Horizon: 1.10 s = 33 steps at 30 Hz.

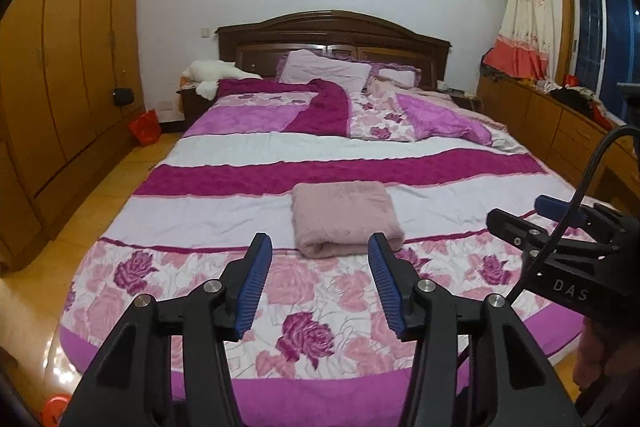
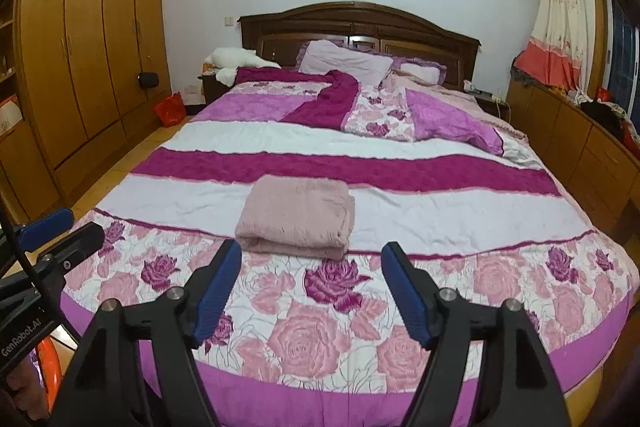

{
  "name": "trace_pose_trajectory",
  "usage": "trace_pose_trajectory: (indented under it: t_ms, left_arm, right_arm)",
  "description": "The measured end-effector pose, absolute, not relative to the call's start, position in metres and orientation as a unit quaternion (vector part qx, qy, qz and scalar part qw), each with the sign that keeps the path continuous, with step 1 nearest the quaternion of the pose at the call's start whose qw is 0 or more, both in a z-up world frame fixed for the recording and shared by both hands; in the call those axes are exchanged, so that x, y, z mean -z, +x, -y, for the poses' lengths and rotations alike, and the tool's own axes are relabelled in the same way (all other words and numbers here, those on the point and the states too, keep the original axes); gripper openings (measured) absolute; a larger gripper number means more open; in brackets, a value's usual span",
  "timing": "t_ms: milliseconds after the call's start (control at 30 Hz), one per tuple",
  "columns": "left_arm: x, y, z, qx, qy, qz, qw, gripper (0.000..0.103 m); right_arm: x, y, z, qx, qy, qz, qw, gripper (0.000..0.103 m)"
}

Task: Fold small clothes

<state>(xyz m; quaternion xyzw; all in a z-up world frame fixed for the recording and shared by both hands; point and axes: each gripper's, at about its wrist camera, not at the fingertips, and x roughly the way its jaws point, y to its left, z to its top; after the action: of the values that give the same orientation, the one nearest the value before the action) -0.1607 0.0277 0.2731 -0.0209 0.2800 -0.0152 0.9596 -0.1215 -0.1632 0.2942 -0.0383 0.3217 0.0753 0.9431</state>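
A dusty-pink fuzzy garment (image 1: 344, 217) lies folded in a neat rectangle on the bed, on the white band of the quilt; it also shows in the right wrist view (image 2: 298, 217). My left gripper (image 1: 320, 247) is open and empty, held above the bed's foot just short of the folded garment. My right gripper (image 2: 312, 259) is open and empty, also short of the garment. The right gripper shows from the side at the right edge of the left wrist view (image 1: 520, 215), and the left gripper at the left edge of the right wrist view (image 2: 68, 227).
The bed (image 2: 320, 403) has a pink floral and magenta-striped quilt, with pillows (image 2: 344, 61) and a rumpled blanket (image 2: 440, 123) by the headboard. Wooden wardrobes (image 2: 80, 47) stand left, low cabinets (image 2: 580, 147) right. A red bag (image 2: 170, 109) sits on the floor.
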Motion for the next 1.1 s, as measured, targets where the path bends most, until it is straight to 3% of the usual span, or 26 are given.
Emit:
trace_pose_trajectory:
  t_ms: [400,1100]
  left_arm:
    - [-0.206,-0.147,-0.029,0.004,-0.027,-0.335,0.942,0.028]
    - [-0.077,-0.106,-0.027,-0.001,-0.013,-0.459,0.888,0.028]
  right_arm:
    - [-0.221,-0.110,0.164,-0.064,-0.043,-0.382,0.921,0.084]
    - [-0.077,-0.061,0.173,-0.031,-0.050,-0.508,0.859,0.084]
